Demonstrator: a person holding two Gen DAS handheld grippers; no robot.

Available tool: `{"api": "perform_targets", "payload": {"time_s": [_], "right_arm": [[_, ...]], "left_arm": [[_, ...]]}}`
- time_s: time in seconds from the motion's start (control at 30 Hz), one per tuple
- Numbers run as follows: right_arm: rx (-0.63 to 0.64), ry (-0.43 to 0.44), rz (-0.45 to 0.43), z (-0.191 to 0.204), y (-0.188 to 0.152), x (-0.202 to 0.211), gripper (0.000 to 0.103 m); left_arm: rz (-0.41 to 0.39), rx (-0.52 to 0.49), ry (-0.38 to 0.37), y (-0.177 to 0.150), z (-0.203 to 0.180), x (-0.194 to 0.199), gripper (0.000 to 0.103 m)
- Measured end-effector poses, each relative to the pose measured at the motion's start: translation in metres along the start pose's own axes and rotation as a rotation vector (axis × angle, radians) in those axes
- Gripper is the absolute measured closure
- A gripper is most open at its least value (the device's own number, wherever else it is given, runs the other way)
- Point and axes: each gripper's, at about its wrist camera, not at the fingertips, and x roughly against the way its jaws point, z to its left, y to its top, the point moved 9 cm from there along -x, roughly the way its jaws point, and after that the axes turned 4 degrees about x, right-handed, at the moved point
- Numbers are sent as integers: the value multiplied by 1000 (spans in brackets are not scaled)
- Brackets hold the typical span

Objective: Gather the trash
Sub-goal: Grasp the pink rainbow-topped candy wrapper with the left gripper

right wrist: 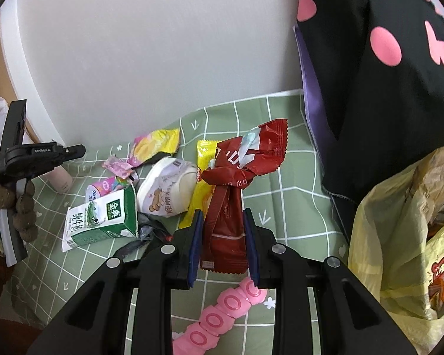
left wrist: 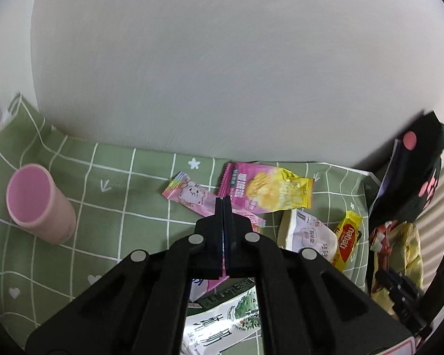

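My right gripper (right wrist: pixel 223 236) is shut on a crumpled red wrapper (right wrist: pixel 231 195), which sticks up between the blue pads. My left gripper (left wrist: pixel 223 200) is shut with nothing visible between its fingers. It hovers over a pink strip wrapper (left wrist: pixel 189 195) and a pink-and-yellow chip pack (left wrist: pixel 266 189). In the right wrist view the left gripper (right wrist: pixel 81 148) sits at the far left, apart from the pile. A green-and-white milk carton (right wrist: pixel 103 219), a white snack pack (right wrist: pixel 165 192) and a yellow wrapper (right wrist: pixel 204 183) lie on the green checked cloth (right wrist: pixel 281 207).
A yellow plastic bag (right wrist: pixel 399 236) with wrappers inside stands at the right. A black cloth with pink dots (right wrist: pixel 384 59) hangs above it. A pink cup (left wrist: pixel 38 204) stands at the left, and a pink ringed strip (right wrist: pixel 222 316) lies near the front. A white wall backs the table.
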Motion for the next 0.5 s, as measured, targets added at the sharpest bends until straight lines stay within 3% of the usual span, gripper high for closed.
{"api": "perform_targets", "payload": {"time_s": [0.1, 0.13, 0.17, 0.2, 0.27, 0.5], "right_arm": [[1, -2, 4, 0, -1, 0, 77], [-2, 0, 7, 0, -2, 0, 77], [-3, 0, 10, 0, -4, -1, 77], [-4, 0, 14, 0, -6, -1, 77], [1, 0, 23, 0, -10, -2, 77], [12, -16, 45, -4, -18, -9, 77]], "left_arm": [[27, 57, 10, 0, 22, -1, 100], [48, 89, 12, -3, 27, -5, 88], [72, 127, 15, -6, 33, -12, 68], [95, 167, 12, -10, 37, -20, 61], [112, 207, 4, -13, 38, -32, 58], [139, 285, 120, 0, 40, -80, 58]]}}
